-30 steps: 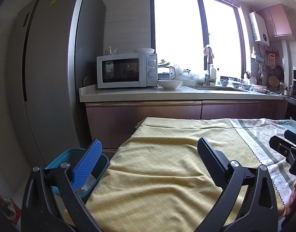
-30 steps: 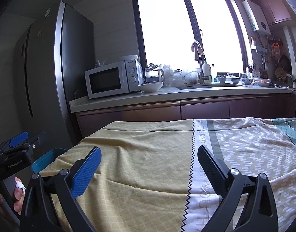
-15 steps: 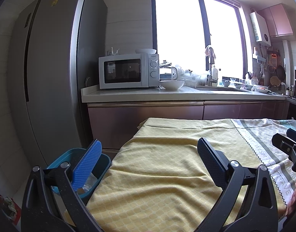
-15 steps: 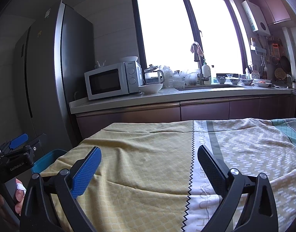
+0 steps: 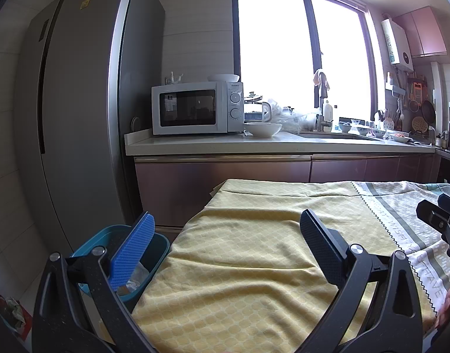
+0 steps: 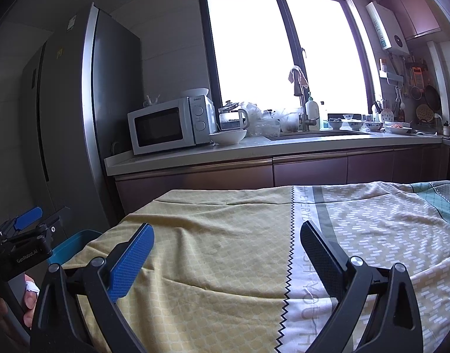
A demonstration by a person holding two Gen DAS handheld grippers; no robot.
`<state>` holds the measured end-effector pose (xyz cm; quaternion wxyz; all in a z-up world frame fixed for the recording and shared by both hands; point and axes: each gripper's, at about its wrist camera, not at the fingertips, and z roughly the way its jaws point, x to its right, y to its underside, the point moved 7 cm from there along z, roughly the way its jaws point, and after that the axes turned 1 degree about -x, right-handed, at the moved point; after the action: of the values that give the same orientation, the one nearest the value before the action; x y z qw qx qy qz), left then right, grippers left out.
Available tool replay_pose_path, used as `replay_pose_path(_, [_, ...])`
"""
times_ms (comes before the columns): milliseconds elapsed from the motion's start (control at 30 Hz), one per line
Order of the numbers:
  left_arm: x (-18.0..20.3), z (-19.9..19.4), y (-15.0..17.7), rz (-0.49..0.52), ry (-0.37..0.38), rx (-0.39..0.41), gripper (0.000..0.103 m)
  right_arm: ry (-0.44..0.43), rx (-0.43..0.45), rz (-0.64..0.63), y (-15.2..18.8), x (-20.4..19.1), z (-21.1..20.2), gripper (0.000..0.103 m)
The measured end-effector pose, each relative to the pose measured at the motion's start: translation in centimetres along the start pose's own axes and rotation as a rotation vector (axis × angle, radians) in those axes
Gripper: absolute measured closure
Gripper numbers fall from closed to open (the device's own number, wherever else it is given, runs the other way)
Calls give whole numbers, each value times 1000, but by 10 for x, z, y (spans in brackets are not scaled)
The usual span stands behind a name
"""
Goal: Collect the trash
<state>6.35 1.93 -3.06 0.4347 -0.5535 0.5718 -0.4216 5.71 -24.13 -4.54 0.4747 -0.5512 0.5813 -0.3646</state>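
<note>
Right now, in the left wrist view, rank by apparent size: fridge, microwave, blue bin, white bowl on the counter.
1. Fridge
2. Microwave
3. Blue bin, partly hidden by the left tongs; being nearer, its rank against the microwave is unsure
4. White bowl

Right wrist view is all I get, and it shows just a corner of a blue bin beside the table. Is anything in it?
Observer: Yes. The left wrist view looks into the bin, and some crumpled clear plastic lies inside.
Visitor: Is anything lying on the floor near it?
Observer: A red bag with something crumpled in it sits at the left edge of that view. I cannot tell what it is.
Visitor: Is the left gripper carrying anything?
Observer: No. The left gripper is open over the cloth, with nothing between its fingers.
</note>
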Motion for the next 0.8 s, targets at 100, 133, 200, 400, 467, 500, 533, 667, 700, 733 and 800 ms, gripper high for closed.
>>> replay_pose_path(100, [0,0,0,-1,0,0,6,-1,0,1,-1,0,0,7])
replay_pose_path(133, [0,0,0,-1,-1,1,6,-1,0,0,-1,-1,0,7])
replay_pose_path(200, [-1,0,0,-2,-1,1,6,0,1,0,-1,-1,0,7])
replay_pose_path(400, [-2,0,0,-2,-1,2,6,-2,1,2,-1,-1,0,7])
replay_pose_path(467, [-1,0,0,-2,-2,2,6,-1,1,0,-1,-1,0,7])
replay_pose_path(500, [-2,0,0,-2,-3,3,6,-1,2,0,0,-1,-1,7])
replay_pose_path(533, [-2,0,0,-2,-2,2,6,-2,3,0,-1,-1,-1,7])
replay_pose_path(667, [-2,0,0,-2,-2,2,6,-3,4,0,-1,-1,-1,7])
replay_pose_path(700, [-2,0,0,-3,-2,2,6,-3,2,1,-1,-1,0,7])
replay_pose_path(733, [-2,0,0,-2,-2,2,6,-3,2,2,-1,-1,0,7])
replay_pose_path(800, [-2,1,0,-3,-3,2,6,-4,3,2,-2,-1,0,7])
